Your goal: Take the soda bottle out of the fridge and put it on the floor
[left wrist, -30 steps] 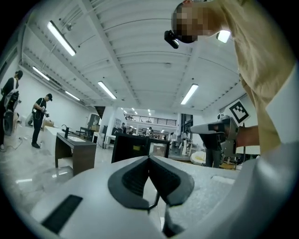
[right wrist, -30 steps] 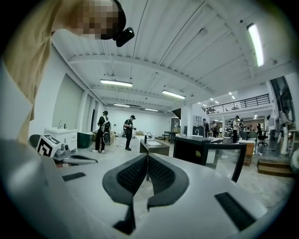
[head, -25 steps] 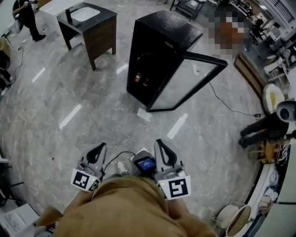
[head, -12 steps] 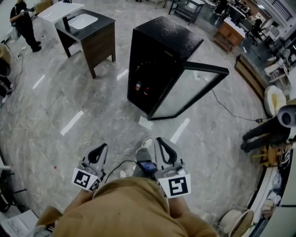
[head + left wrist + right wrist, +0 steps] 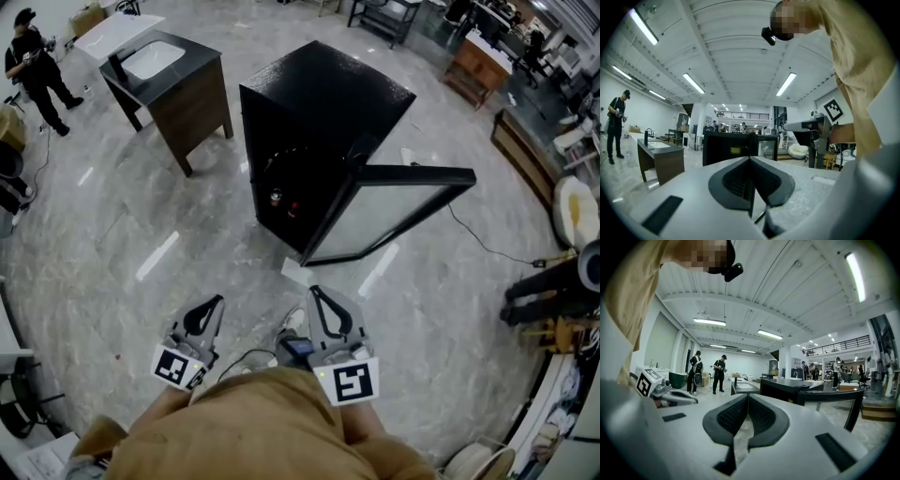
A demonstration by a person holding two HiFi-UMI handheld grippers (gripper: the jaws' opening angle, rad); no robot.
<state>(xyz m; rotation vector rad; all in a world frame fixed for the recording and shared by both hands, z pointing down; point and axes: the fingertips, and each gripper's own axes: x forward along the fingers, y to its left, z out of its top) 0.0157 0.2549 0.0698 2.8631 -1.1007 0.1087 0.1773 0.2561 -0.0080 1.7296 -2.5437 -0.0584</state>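
The soda bottle (image 5: 276, 198) is inside the fridge (image 5: 328, 103), low down near the front edge. It looks small and dark from here, with a pale top. A little red thing (image 5: 293, 210) sits just beside it, but it is too small to tell what it is.

The fridge is a black box that stands on the floor (image 5: 187, 272). Its glass door (image 5: 394, 202) is swung wide open to the right. A thin cord (image 5: 478, 239) runs along the floor behind the door. A white bit of paper (image 5: 297, 272) lies on the floor near the front corner of the fridge.

The left gripper (image 5: 217, 301) and the right gripper (image 5: 312, 292) are held low and close to the person's brown shirt (image 5: 244, 431). They are well apart from the fridge and point toward it. The left gripper's jaws are pressed together and have nothing in them. The right gripper's jaws meet at the tips too, and nothing is in them. Each gripper has a white cube with a black square mark: one on the left (image 5: 178, 366), one on the right (image 5: 349, 382).

To the left of the fridge stands a dark cabinet (image 5: 192, 94) with a white sink (image 5: 153, 58) in its top. Far off in the top left corner a person in black (image 5: 33, 56) stands on the floor.
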